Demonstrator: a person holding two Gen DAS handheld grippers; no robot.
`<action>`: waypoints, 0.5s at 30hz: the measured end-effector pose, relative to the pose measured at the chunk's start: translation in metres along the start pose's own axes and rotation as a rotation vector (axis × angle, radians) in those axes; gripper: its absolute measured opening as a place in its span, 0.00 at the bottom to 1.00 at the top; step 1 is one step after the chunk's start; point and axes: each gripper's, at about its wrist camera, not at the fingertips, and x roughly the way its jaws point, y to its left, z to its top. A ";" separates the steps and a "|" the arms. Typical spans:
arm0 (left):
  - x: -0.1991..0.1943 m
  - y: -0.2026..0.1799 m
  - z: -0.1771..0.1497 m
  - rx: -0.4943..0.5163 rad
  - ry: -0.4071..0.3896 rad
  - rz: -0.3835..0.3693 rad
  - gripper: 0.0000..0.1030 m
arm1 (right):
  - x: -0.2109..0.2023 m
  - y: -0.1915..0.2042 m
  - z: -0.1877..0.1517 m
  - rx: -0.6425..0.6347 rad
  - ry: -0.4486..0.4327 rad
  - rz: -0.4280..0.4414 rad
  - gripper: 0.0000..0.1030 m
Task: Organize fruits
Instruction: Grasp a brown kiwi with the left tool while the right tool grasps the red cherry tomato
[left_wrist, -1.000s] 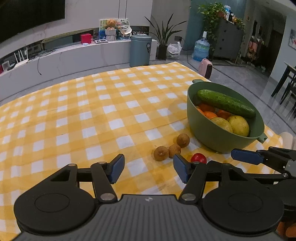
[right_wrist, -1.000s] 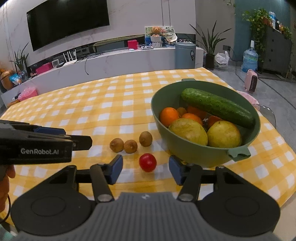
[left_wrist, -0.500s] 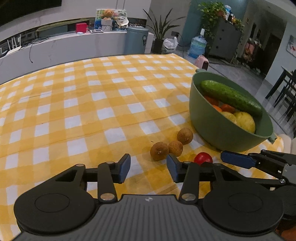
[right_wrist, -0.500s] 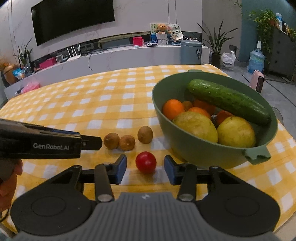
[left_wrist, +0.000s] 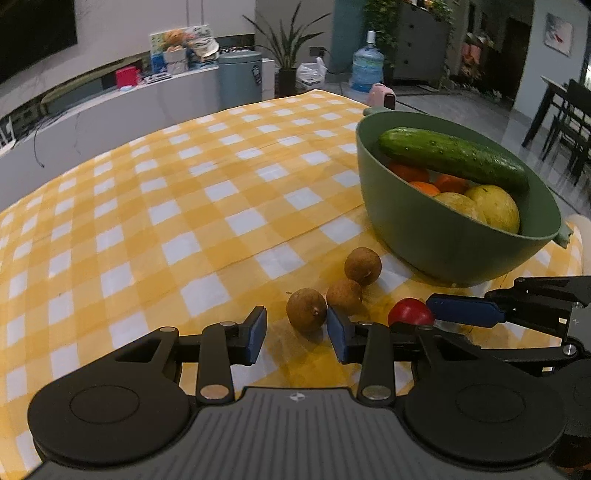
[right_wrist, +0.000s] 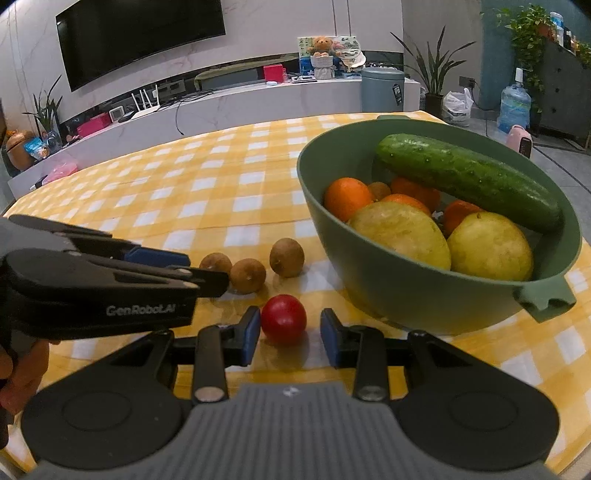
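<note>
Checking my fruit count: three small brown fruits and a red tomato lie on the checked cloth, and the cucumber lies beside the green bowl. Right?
Not quite. The cucumber lies inside the green bowl, on top of the other fruit, as the right wrist view shows. The rest stands.

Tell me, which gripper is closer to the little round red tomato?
Right. The right gripper straddles the little round red tomato, closing; the left gripper sits beside it, at a brown fruit.
</note>
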 end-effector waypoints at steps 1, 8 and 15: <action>0.001 -0.001 0.000 0.009 0.001 0.001 0.43 | 0.000 0.000 0.000 0.001 0.001 0.003 0.32; 0.002 -0.003 -0.001 0.014 0.002 -0.015 0.30 | 0.002 0.000 0.000 -0.007 0.005 0.004 0.31; 0.001 -0.002 -0.002 -0.011 -0.001 0.001 0.27 | 0.001 0.003 -0.001 -0.033 0.003 0.003 0.22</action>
